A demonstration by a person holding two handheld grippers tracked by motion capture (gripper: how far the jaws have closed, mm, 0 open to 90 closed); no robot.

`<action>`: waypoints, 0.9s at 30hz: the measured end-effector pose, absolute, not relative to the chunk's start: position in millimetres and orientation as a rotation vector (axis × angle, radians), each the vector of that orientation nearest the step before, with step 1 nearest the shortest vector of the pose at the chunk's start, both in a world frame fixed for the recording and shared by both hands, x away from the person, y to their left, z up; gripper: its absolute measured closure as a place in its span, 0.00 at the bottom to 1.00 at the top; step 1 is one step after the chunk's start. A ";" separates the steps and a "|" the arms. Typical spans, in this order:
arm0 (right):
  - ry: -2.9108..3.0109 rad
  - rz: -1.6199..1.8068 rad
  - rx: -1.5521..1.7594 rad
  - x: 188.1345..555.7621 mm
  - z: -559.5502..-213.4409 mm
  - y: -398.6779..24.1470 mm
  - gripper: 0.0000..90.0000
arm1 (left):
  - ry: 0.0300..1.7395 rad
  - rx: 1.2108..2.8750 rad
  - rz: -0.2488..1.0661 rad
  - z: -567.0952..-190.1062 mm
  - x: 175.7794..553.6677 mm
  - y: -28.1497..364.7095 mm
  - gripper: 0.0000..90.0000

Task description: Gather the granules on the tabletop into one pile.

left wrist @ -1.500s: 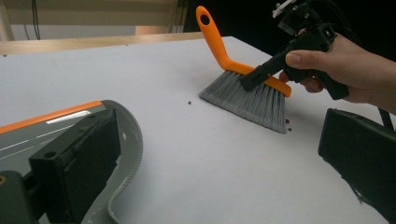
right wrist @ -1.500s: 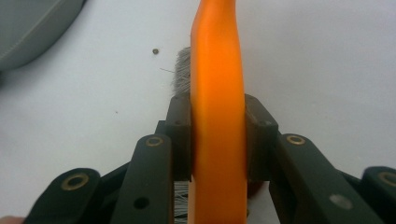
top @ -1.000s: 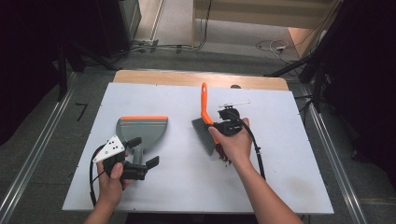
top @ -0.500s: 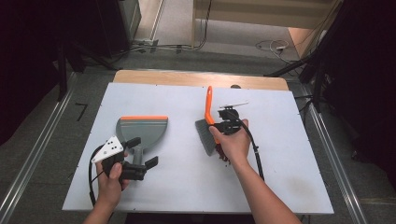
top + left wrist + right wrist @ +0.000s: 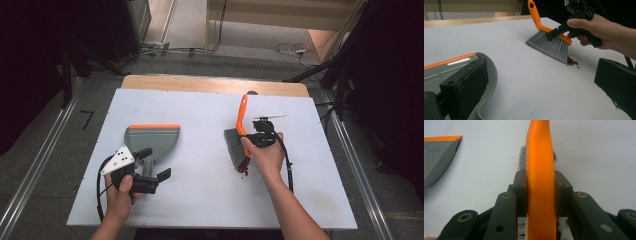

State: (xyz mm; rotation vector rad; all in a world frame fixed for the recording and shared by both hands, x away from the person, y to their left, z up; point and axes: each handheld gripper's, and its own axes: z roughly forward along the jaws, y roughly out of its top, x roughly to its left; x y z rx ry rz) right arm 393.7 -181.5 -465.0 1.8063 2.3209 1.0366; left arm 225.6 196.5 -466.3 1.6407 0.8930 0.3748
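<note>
White laminate covers the desk (image 5: pixel 210 200), which takes up the middle of the high view, with a strip of bare wood along its far edge. Left of centre in that view lies the grey dustpan (image 5: pixel 152 141), its orange lip turned toward the top of the frame and its handle pointing down toward my left gripper (image 5: pixel 150 175). My left fingers (image 5: pixel 464 87) stand wide apart with nothing between them; in the left gripper view one sits just over the dustpan's rim at the lower left and the other is at the lower right edge. Right of centre in the high view is the brush (image 5: pixel 239 135), its orange handle slanting up toward the top of the frame and its grey bristles down on the desk. My right gripper (image 5: pixel 260 140) has it: in the right gripper view the fingers (image 5: pixel 520 192) are clamped tight against both sides of the orange back. Smallest of all, a few dark red crumbs (image 5: pixel 572 62) lie on the desk, touching the near end of the bristles.
</note>
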 end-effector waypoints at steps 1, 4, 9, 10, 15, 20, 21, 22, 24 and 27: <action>2.321 1.037 1.802 393.6 -465.2 -183.1 0.75 | 0.893 1.638 0.375 -466.4 225.7 196.6 0.00; 2.313 1.036 1.811 393.2 -465.0 -185.2 0.75 | 0.893 1.636 0.374 -466.3 225.8 196.9 0.00; 2.329 1.131 1.815 392.9 -462.3 -187.1 0.76 | 0.896 1.632 0.375 -465.9 225.7 197.5 0.00; 2.332 1.140 1.816 393.0 -461.2 -187.3 0.76 | 0.896 1.632 0.376 -465.9 225.8 197.6 0.00; 2.343 1.202 1.755 395.6 -444.8 -190.7 0.76 | 0.898 1.632 0.374 -465.7 225.9 197.3 0.00; 2.390 1.165 1.536 406.1 -415.5 -192.8 0.76 | 0.898 1.632 0.373 -466.0 226.0 196.3 0.00; 2.402 1.146 1.472 409.6 -410.7 -193.2 0.76 | 0.898 1.632 0.373 -466.0 226.0 196.3 0.00; 2.418 1.124 1.409 413.5 -406.6 -193.8 0.76 | 0.898 1.633 0.374 -465.9 225.9 196.6 0.00; 2.455 1.071 1.214 421.7 -403.0 -194.2 0.76 | 0.899 1.632 0.375 -466.0 226.1 197.0 0.00; 2.492 0.943 0.903 432.6 -406.7 -190.0 0.76 | 0.902 1.636 0.376 -466.2 226.4 197.4 0.00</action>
